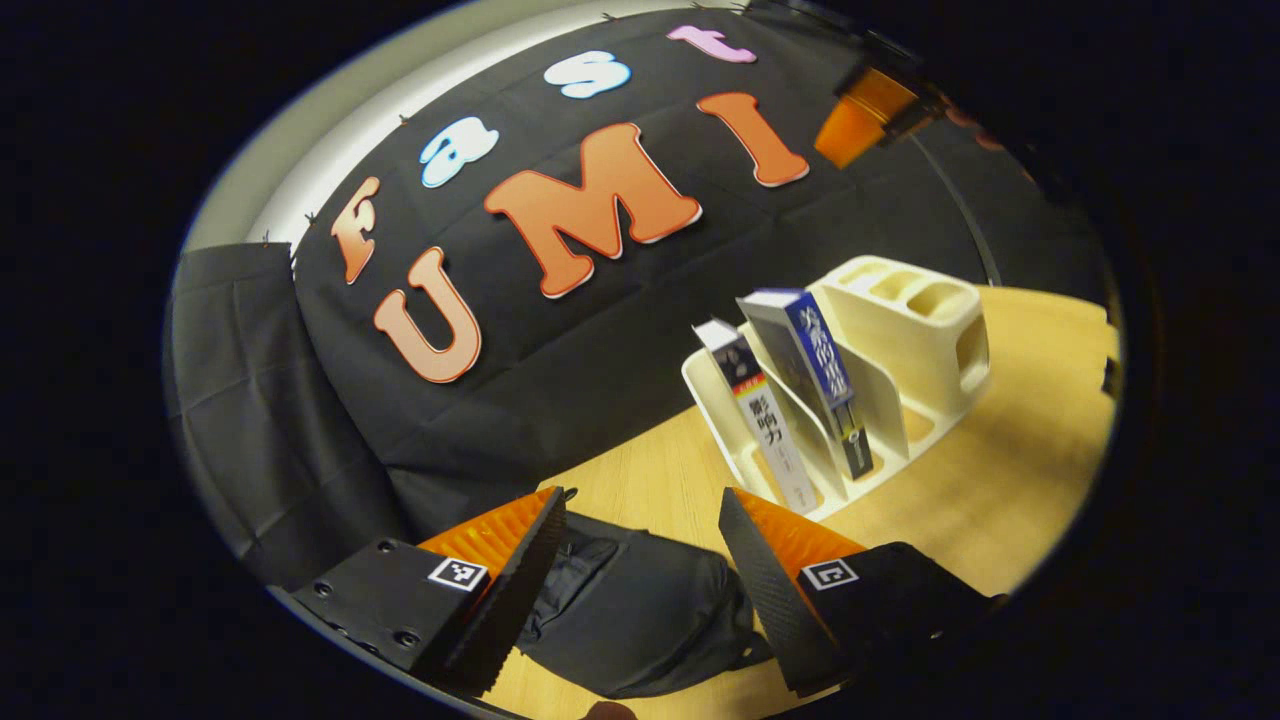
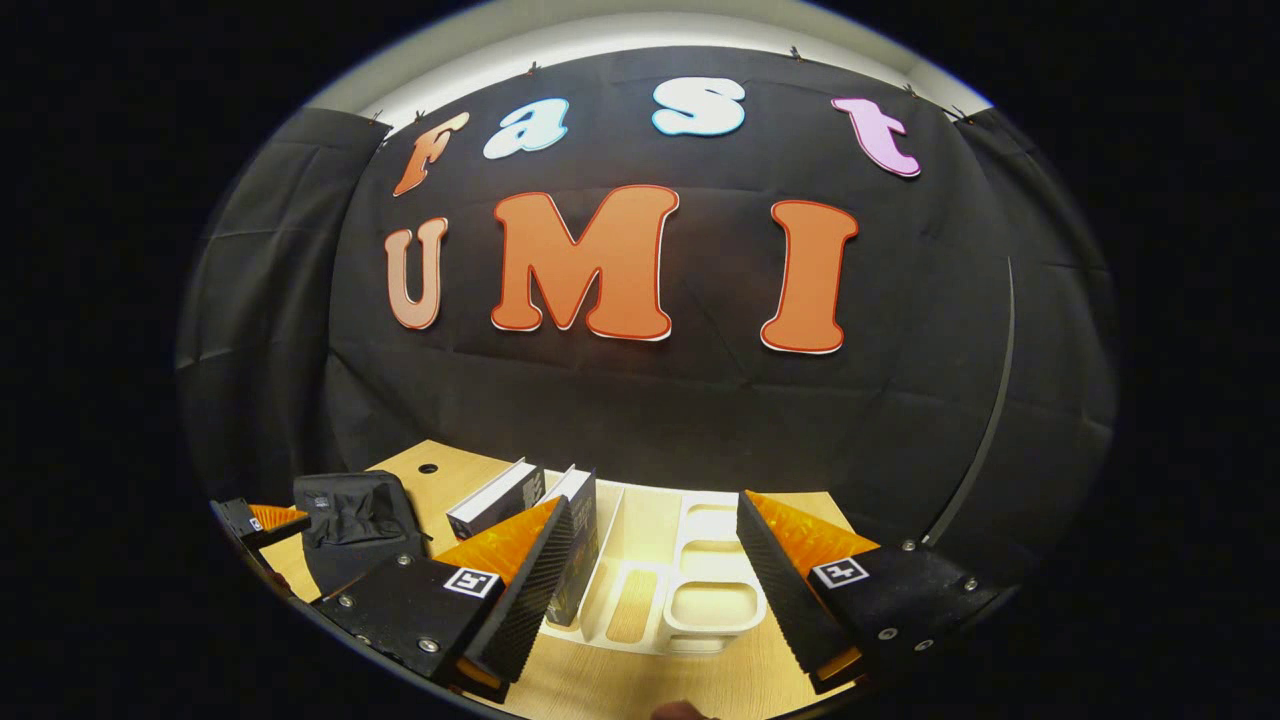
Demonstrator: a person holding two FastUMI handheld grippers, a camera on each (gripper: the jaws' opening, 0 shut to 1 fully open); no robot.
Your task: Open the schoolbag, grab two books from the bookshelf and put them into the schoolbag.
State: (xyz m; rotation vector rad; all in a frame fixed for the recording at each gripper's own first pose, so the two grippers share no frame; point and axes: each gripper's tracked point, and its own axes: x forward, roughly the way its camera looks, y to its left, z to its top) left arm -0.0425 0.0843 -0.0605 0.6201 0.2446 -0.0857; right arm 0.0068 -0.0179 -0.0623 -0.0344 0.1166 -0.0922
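Wooden table (image 1: pixel 640 470), left tool (image 1: pixel 640 570) spread wide above schoolbag (image 1: pixel 640 620), right tool (image 2: pixel 650 580) spread wide, both holding nothing

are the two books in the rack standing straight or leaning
Leaning. In the left gripper view the white-spined book and the blue-spined book both tilt against the dividers of the cream bookshelf.
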